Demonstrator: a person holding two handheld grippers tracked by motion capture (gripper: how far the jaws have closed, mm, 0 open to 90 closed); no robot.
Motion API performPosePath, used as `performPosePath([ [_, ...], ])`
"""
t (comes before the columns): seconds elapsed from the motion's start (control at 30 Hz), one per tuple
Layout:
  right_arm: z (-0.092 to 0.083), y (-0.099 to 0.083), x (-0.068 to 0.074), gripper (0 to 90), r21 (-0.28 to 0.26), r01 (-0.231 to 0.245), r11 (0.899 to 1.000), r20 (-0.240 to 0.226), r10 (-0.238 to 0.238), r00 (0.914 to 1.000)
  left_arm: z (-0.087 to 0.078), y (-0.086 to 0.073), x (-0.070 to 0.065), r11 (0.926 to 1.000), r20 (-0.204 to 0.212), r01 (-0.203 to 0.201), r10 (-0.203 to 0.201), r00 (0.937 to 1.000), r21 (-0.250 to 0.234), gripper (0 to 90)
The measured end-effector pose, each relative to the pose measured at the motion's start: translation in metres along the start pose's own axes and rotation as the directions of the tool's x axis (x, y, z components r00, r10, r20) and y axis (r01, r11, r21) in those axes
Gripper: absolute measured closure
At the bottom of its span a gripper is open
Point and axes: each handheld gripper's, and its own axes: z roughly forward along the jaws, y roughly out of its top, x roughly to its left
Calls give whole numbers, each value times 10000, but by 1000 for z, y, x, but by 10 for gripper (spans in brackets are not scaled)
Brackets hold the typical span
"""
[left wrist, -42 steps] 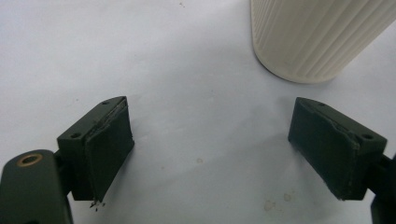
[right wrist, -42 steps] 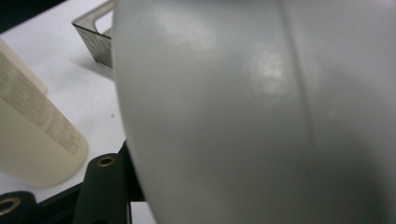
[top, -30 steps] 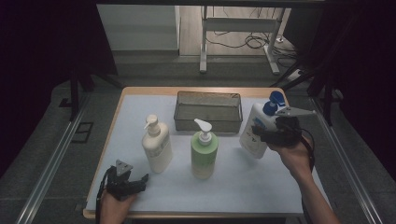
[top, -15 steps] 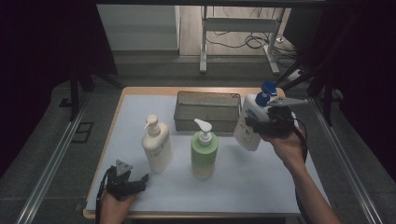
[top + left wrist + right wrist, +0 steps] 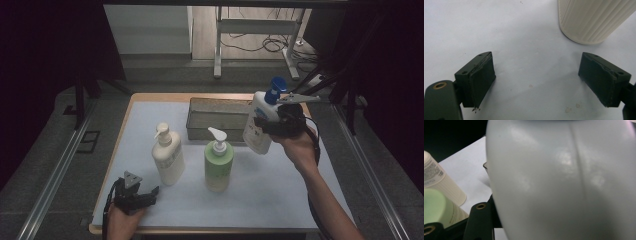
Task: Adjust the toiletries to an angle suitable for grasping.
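- Since the earlier frames: white bottle with blue pump (image 5: 261, 122) is off the mat, carried up and toward the wire basket (image 5: 220, 119) by the right gripper (image 5: 274, 124). Earlier it stood near the right edge of the white mat (image 5: 280, 195). Left gripper (image 5: 135, 195), cream bottle (image 5: 168, 155) and green bottle (image 5: 218, 160) haven't shifted.
- Left hand (image 5: 120, 220): comes in from the bottom at the front-left corner of the table (image 5: 127, 107), low on the mat, gripper roughly level and aimed right, toward the cream bottle's base.
- Left gripper: jaws spread wide, nothing between them. Left gripper view shows bare mat in the gap and the ribbed cream bottle (image 5: 594, 21) base ahead, apart from both pads.
- Cream bottle: upright, left of centre on the mat, pump spout pointing left.
- Green bottle: upright, mid-mat, just right of the cream one, in front of the basket.
- Wire basket: at the back edge, centred, long side along the edge.
- White bottle: held in the air, over the basket's right end, tilted with its pump toward the back-right. Bottom hangs above the mat, touching nothing.
- Right gripper: clamped across the white bottle's body about mid-height. Right gripper view has the white bottle (image 5: 564, 182) wall pressed up close, one black jaw against its lower left side.
- Right hand (image 5: 300, 147): forearm runs up from the bottom-right, wrist raised, hand wrapped under the gripper body, gripper pointing left, cable looping behind the wrist.
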Motion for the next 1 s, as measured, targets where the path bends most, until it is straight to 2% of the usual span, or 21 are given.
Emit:
performPosePath([
  [0.4, 20, 21, 9, 400, 3, 14, 10000, -18, -14, 10000, 0, 0, 0, 10000, 11, 22, -22, 10000, -21, 133],
  [1.0, 50, 42, 15, 401, -40, -140, 9999, -65, 140, 9999, 0, 0, 0, 10000, 9, 22, -22, 10000, -20, 133],
])
